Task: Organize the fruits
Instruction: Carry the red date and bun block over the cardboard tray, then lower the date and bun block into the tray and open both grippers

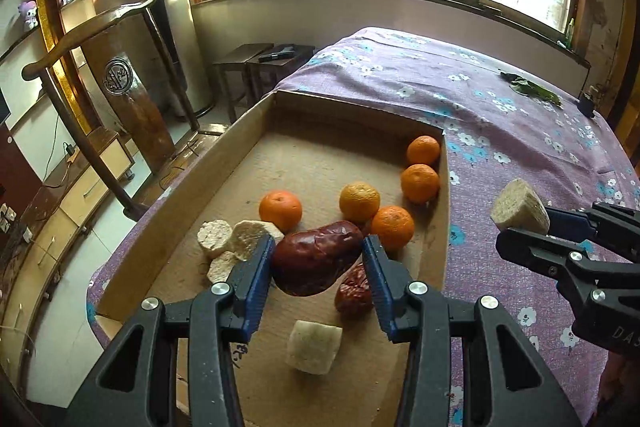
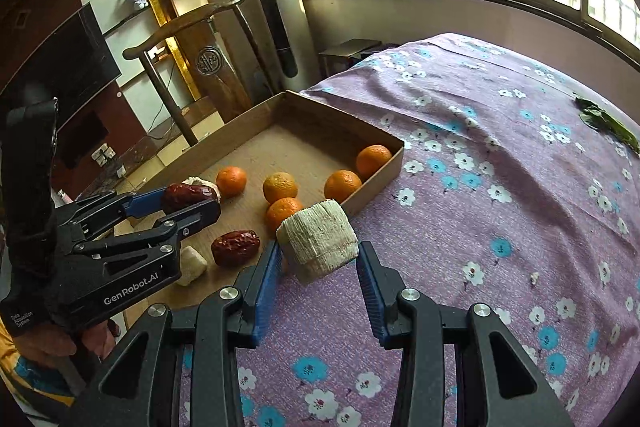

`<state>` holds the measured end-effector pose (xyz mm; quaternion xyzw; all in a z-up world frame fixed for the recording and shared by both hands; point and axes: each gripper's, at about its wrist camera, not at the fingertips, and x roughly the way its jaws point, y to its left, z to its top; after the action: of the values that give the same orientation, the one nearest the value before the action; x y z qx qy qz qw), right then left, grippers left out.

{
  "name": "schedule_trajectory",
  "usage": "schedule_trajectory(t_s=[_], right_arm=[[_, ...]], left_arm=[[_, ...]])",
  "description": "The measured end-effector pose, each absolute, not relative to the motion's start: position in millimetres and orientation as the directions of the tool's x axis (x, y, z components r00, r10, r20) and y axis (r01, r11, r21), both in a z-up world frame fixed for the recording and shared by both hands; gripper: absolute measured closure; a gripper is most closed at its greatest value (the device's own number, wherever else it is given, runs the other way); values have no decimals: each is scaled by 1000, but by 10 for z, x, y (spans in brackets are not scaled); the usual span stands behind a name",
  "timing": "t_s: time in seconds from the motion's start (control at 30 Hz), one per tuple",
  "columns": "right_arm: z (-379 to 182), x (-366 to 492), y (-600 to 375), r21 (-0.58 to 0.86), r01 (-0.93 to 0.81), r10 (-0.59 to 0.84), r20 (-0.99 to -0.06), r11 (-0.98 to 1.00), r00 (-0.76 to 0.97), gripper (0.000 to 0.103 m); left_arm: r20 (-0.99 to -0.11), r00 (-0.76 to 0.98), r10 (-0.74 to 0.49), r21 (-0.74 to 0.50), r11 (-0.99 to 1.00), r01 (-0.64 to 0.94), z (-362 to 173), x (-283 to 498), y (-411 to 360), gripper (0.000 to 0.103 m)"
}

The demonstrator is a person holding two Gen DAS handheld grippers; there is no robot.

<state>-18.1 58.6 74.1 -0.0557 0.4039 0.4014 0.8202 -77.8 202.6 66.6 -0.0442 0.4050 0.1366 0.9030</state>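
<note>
Right wrist view alone shows right gripper (image 2: 318, 257) pinching sugarcane chunk (image 2: 318, 241); left gripper (image 1: 318, 257) pinches red date (image 1: 316, 257).

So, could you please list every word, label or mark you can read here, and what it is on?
"GenRobot.AI": body of the left gripper.
"Data Acquisition System": small print on the same body.
"DAS", cut off: body of the right gripper.
Round emblem on the chair back: unreadable.
Scribble on the cardboard tray: illegible.

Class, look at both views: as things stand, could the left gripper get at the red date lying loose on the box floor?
Probably not yet: the left gripper is already shut on another red date. The loose date lies uncovered just below its fingers, so it must release first.
</note>
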Motion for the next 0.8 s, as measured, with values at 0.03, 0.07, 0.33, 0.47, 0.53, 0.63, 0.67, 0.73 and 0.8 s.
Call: schedule_trajectory(t_s=[0.03,0.07,0.33,0.47,0.53,0.63,0.67,0.73,0.8], right_arm=[[736,-175,629,230,-708,613,-710,668,347,60],[730,-171,679,227,-714,613,-713,662,342,60],[646,-156,1067,199,-763,601,-745,615,290,60],[569,-221,1263,174,-796,586,-768,580,259,60],[522,-215,1315,162,-797,572,-779,581,259,60],[480,-186,1358,149,-793,558,-785,590,268,60],[469,-179,1384,141,-793,552,-788,593,273,60],[436,-169,1436,132,-797,544,-794,589,271,59],[436,-147,1446,143,-794,555,-786,591,271,59]], left_arm=[[-745,632,214,29,957,-289,661,-791,2069,59],[-747,629,217,28,955,-296,652,-793,2099,59],[-771,596,223,20,945,-327,531,-808,2300,59],[-780,581,231,25,940,-340,483,-782,2355,59],[-783,581,223,15,940,-340,470,-782,2377,59],[-783,580,222,10,938,-345,470,-779,2393,59],[-786,577,221,6,937,-349,462,-773,2401,59],[-789,573,222,5,935,-355,447,-764,2404,58],[-789,566,239,17,929,-369,437,-763,2410,58]])
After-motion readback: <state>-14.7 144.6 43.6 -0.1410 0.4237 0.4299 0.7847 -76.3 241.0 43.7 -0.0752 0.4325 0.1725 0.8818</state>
